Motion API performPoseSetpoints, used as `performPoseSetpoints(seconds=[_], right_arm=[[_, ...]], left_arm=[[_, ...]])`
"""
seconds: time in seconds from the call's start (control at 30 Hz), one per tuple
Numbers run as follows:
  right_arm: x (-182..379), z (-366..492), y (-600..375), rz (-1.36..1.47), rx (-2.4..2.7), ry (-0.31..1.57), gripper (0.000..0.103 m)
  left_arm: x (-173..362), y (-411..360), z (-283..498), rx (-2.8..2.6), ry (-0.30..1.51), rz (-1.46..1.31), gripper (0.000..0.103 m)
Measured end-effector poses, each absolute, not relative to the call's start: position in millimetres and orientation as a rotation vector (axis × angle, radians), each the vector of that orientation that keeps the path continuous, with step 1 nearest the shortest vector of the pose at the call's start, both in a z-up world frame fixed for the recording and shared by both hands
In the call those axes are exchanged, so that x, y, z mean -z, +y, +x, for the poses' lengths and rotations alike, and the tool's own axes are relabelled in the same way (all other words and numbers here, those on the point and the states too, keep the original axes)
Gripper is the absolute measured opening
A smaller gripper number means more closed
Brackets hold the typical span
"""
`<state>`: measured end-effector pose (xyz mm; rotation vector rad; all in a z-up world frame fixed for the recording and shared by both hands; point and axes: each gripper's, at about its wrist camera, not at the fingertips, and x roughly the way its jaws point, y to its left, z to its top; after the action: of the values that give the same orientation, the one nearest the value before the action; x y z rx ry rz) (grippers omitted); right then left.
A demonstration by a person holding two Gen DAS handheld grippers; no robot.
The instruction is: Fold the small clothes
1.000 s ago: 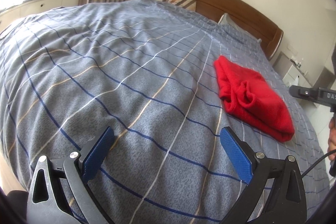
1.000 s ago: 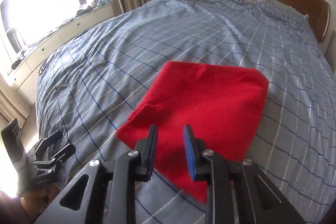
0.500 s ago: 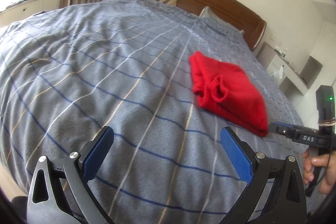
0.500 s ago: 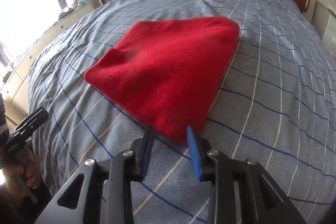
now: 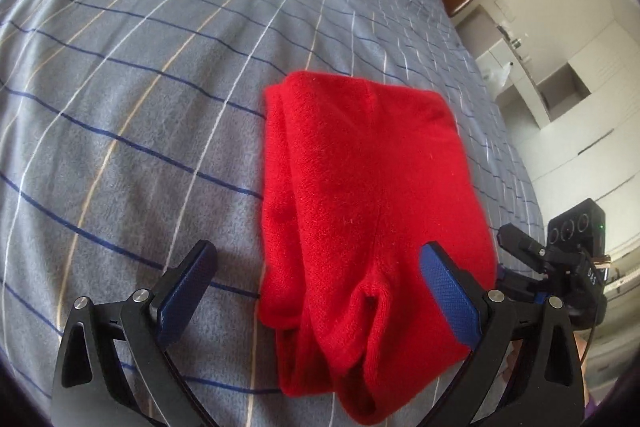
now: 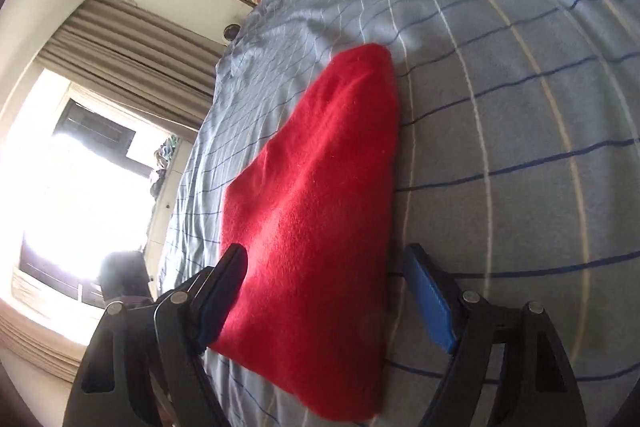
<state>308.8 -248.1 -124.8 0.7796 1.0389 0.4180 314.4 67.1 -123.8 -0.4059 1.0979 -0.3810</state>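
Grey checked bedspread (image 5: 160, 87) bears folded red garment (image 5: 360, 187).

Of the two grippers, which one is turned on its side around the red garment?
The right gripper: its view shows the bed rotated sideways as it straddles the red garment. The left gripper is level.

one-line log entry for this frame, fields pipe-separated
task: fold small clothes | red garment folded on bedspread | left tongs open, straddling near edge | right tongs open, straddling opposite end | no grasp yet
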Motion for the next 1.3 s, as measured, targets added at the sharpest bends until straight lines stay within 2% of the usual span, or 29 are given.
performPoseSetpoints(seconds=[0.07, 0.1, 0.13, 0.17, 0.23, 0.33, 0.47, 0.63, 0.7, 0.73, 0.77, 0.8, 0.9, 0.93, 0.97, 1.0, 1.03, 1.07, 1.1, 1.2, 1.3], right_arm=[[140, 320, -233, 0.797, -0.41, 1.092, 0.077], [140, 323, -224, 0.74, -0.406, 1.097, 0.065], [135, 327, -212, 0.645, -0.4, 1.102, 0.051], [129, 328, -200, 0.528, -0.371, 1.105, 0.046], [111, 326, -175, 0.29, -0.322, 1.069, 0.036], [83, 314, -132, -0.028, -0.269, 0.965, 0.033], [35, 303, -117, -0.129, -0.282, 0.81, 0.033], [-31, 301, -136, -0.098, -0.284, 0.67, 0.034], [-38, 307, -146, -0.059, -0.288, 0.673, 0.035], [-33, 309, -153, -0.034, -0.293, 0.698, 0.038], [-24, 310, -159, -0.009, -0.293, 0.734, 0.041], [-9, 309, -167, 0.015, -0.287, 0.778, 0.047], [54, 291, -200, 0.066, -0.248, 0.981, 0.055], [70, 279, -213, 0.076, -0.225, 1.02, 0.06], [80, 263, -222, 0.077, -0.2, 1.029, 0.064], [85, 246, -232, 0.081, -0.187, 1.025, 0.073], [86, 228, -239, 0.083, -0.178, 1.012, 0.081], [84, 211, -243, 0.072, -0.166, 0.994, 0.084], [80, 196, -244, 0.054, -0.159, 0.976, 0.087], [61, 160, -241, -0.007, -0.167, 0.922, 0.096], [41, 131, -236, -0.047, -0.146, 0.876, 0.098]], left_arm=[[125, 62, 315, 0.387, 1.106, -0.402, 0.101], [124, 58, 314, 0.401, 1.099, -0.389, 0.094], [124, 52, 313, 0.4, 1.099, -0.352, 0.076], [126, 46, 313, 0.396, 1.116, -0.305, 0.026], [127, 42, 311, 0.375, 1.11, -0.294, 0.024], [107, 39, 307, 0.352, 1.062, -0.27, 0.021], [54, 38, 305, 0.395, 0.937, -0.251, 0.021], [1, 34, 310, 0.462, 0.822, -0.29, 0.022], [9, 26, 311, 0.473, 0.846, -0.275, 0.031], [22, 21, 312, 0.469, 0.887, -0.258, 0.037], [38, 18, 309, 0.458, 0.932, -0.236, 0.047], [58, 15, 304, 0.436, 0.98, -0.201, 0.053], [98, 13, 267, 0.351, 1.039, -0.062, 0.055], [102, 16, 249, 0.34, 1.022, -0.033, 0.057], [102, 18, 231, 0.33, 0.998, -0.011, 0.066], [100, 21, 213, 0.313, 0.969, 0.012, 0.078], [95, 22, 197, 0.29, 0.936, 0.036, 0.085], [88, 22, 182, 0.267, 0.895, 0.059, 0.097], [80, 22, 167, 0.241, 0.846, 0.082, 0.102], [58, 14, 140, 0.154, 0.763, 0.138, 0.102], [41, 9, 126, 0.094, 0.753, 0.136, 0.102]])
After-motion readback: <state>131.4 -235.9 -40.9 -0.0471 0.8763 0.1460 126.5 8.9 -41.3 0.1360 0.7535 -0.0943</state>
